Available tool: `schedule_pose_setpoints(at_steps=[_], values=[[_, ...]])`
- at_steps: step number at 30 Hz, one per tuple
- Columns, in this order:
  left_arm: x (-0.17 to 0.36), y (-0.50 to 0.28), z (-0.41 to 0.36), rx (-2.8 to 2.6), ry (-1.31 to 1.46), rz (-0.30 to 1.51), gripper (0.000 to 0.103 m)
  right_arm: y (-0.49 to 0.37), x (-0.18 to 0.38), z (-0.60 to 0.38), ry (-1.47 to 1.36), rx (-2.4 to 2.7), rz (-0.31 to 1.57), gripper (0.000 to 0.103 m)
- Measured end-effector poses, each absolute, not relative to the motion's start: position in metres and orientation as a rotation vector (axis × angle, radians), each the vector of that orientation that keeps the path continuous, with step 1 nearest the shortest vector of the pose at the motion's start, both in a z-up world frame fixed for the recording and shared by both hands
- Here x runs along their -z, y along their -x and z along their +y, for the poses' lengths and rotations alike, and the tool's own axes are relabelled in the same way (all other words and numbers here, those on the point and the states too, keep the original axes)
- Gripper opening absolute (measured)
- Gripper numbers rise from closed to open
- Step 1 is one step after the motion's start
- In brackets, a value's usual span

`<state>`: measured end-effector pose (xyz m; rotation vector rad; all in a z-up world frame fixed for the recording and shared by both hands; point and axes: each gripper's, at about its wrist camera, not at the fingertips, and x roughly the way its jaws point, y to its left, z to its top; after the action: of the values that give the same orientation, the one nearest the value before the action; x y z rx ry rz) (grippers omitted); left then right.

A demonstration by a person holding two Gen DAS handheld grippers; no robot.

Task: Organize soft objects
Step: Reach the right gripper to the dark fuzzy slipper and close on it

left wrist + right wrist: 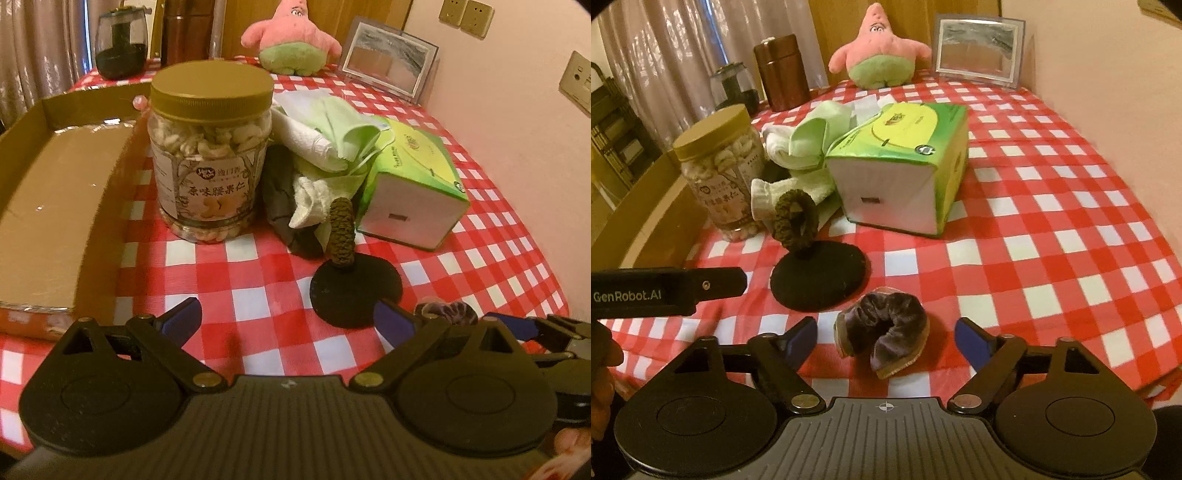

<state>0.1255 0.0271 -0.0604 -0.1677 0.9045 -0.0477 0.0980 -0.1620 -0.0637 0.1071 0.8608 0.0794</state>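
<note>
A purple velvet scrunchie (897, 314) lies on the red checked tablecloth (1052, 221), near its front edge. My right gripper (888, 338) straddles it, open, with a gap between each blue pad and the fabric. A dark green scrunchie (796, 218) stands on a round black pad (820, 280) just beyond. My left gripper (288, 319) hovers open and empty in front of that pad (354, 295). Behind lie a pile of green and white cloths (325, 147) and a pink star plush (291, 40).
A cardboard tray (55, 206) sits at the left, with a gold-lidded jar of nuts (210, 155) beside it. A green tissue box (413, 184) lies right of the cloths. A picture frame (979, 48), a brown canister (783, 74) and a dark glass jar (733, 88) stand at the back.
</note>
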Motion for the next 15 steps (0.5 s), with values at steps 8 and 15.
schedule_pose_setpoints(at_steps=[8,15], values=[[0.075,-0.136,0.023,0.115,0.178,0.924,0.096,-0.106,0.069,-0.162,-0.080,-0.059,0.868,0.034],[0.082,-0.143,0.004,0.182,0.147,0.912,0.093,-0.105,0.056,-0.183,-0.119,0.038,0.788,0.016]])
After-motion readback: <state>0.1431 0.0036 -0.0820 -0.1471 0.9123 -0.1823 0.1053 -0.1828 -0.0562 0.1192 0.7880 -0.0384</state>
